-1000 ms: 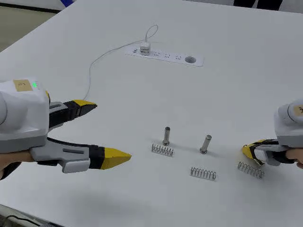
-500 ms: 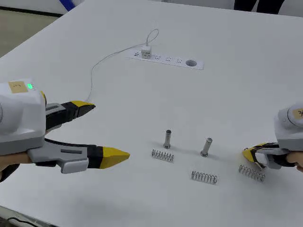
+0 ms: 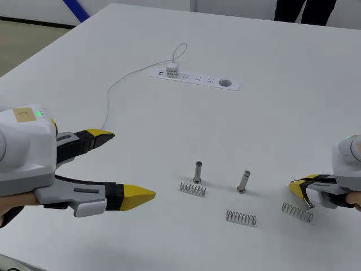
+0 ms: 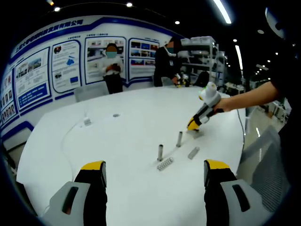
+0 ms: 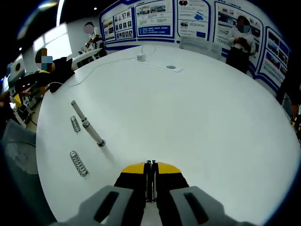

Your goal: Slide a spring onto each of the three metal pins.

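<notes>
Two metal pins (image 3: pixel 198 171) (image 3: pixel 244 181) stand upright on the white table (image 3: pixel 271 113). Three springs lie flat near them: one (image 3: pixel 193 189) by the left pin, one (image 3: pixel 241 218) in front of the right pin, one (image 3: pixel 297 212) just below my right gripper (image 3: pixel 300 189). That gripper is shut on a thin metal pin (image 5: pixel 150 181) held between its yellow tips (image 5: pixel 150 168). My left gripper (image 3: pixel 128 165) hovers wide open at the left, well apart from the pins, with nothing between its fingers (image 4: pixel 155 167). The right gripper view has both standing pins (image 5: pixel 77 110) (image 5: pixel 94 135) and two springs (image 5: pixel 75 124) (image 5: pixel 79 163) at its left.
A white power strip (image 3: pixel 197 79) with a plugged-in charger (image 3: pixel 172 70) and a thin cable (image 3: pixel 115 84) lies at the far side of the table. Bare tabletop stretches between the left gripper and the pins. People stand beyond the far edge.
The head camera has tilted, which shifts the whole picture. Both grippers, the pins and the springs keep their places relative to each other.
</notes>
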{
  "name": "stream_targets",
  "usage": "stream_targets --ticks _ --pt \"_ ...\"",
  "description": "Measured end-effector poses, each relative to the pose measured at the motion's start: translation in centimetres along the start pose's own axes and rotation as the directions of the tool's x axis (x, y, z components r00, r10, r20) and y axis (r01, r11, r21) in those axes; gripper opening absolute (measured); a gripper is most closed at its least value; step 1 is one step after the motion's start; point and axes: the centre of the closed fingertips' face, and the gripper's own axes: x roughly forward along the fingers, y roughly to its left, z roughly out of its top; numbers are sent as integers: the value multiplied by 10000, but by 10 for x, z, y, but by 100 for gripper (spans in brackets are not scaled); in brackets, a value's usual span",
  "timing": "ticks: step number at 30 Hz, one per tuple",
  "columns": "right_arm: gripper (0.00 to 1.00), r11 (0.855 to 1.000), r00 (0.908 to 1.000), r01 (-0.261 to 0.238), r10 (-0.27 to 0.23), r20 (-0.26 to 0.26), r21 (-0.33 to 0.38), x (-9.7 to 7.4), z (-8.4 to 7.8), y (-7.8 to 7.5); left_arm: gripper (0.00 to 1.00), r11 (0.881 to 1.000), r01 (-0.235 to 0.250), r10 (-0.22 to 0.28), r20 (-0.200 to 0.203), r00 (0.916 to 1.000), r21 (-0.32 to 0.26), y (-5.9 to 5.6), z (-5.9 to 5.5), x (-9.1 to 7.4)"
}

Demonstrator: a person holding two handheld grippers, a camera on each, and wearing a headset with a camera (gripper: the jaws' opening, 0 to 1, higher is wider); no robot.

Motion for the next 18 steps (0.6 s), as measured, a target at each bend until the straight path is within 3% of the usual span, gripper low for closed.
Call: stream_targets --ticks 18 --pt "6 9996 9966 271 -274 774 58 -24 4 -6 88 9999 -34 32 148 9999 109 -7 7 -2"
